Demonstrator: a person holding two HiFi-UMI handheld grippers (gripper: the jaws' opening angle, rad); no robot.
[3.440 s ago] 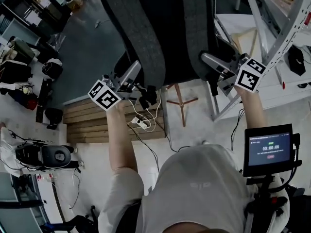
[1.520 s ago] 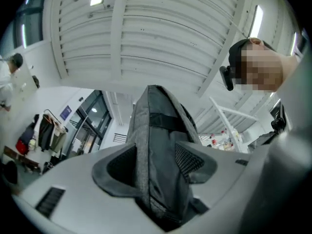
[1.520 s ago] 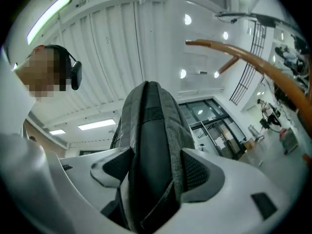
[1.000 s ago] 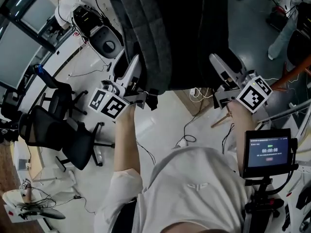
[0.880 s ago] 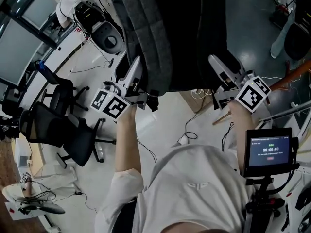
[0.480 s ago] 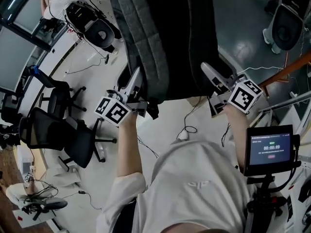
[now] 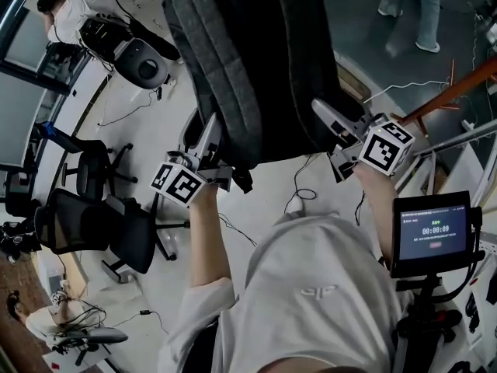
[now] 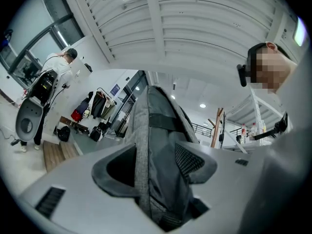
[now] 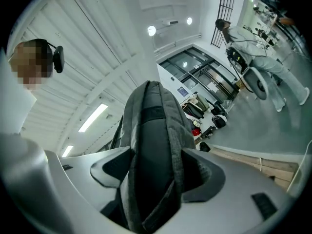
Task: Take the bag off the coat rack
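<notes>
Between the jaws of left tongs and right tongs, the bag's edges sit clamped.

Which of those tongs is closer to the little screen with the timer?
Right. The right tongs clamp the backpack just up and left of the screen; the left tongs clamp the backpack's other side, farther off.

The bare left forearm and bare right forearm reach forward, grippers tilted upward. The left grey two-jaw gripper and right grey two-jaw gripper each clamp, jaws wide, on the dark grey fabric backpack.
</notes>
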